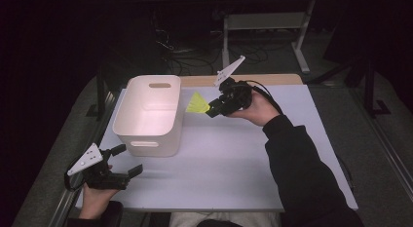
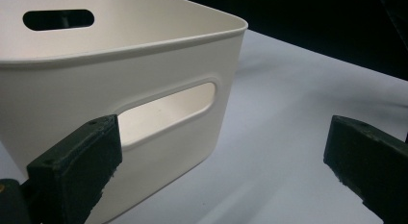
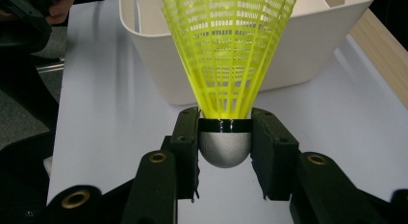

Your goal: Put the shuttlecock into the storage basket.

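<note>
A yellow shuttlecock [image 1: 197, 104] with a grey cork [image 3: 224, 147] is held in my right gripper [image 1: 213, 109], shut on the cork, with the skirt [image 3: 226, 51] pointing toward the white bin [image 1: 149, 114]. It hovers above the table just right of the bin's rim [image 3: 308, 22]. My left gripper [image 1: 127, 161] stands open near the table's front left, by the bin's near corner. In the left gripper view its fingers [image 2: 77, 161] frame the bin's handle slot [image 2: 166, 111] with nothing between them.
The white table [image 1: 234, 159] has a wooden strip [image 1: 243, 80] along its far edge. Behind it stands a metal frame [image 1: 265, 32] with cables on the dark floor. A dark-sleeved arm [image 1: 302, 163] crosses the table's right side.
</note>
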